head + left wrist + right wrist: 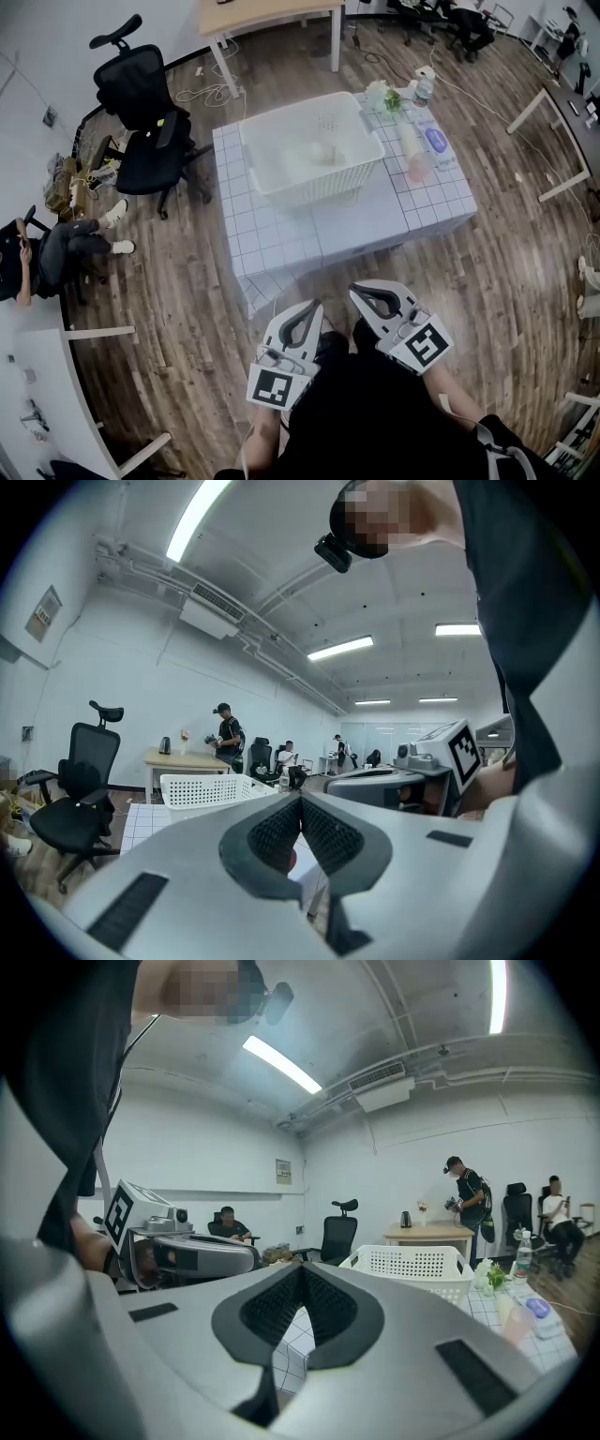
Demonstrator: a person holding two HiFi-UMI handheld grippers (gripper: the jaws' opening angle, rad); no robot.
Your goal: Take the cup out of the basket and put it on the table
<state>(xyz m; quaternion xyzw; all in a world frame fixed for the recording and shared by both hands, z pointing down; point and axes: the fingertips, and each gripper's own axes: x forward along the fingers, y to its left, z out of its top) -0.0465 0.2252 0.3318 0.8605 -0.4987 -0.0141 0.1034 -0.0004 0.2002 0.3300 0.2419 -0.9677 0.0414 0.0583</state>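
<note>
Wood-plank flooring ran around a low table [356, 225] draped in a white gridded cloth, with a black office chair [141, 103] off to its left. A white perforated basket [281, 183] stood on the far half of the table, and the cup [324, 153], pale and hard to make out in detail, lay inside it toward the middle. Both claws were held low by the person's body, well short of the table. The left gripper [315, 306] had its ribbed pads pressed together with nothing between them, and the right gripper [355, 290] was likewise closed and empty. Nothing of the task looked begun, with the cup untouched in the basket. From here, the likely trouble was the basket itself: it looked light, so a claw catching its rim or wall could drag or tip it. The pale cup against white plastic might also be misjudged and pinched off-centre, then slip. A bottle [424, 87] and a small plant [387, 97] crowded the right edge, so setting the cup down there risked knocking them over.
</note>
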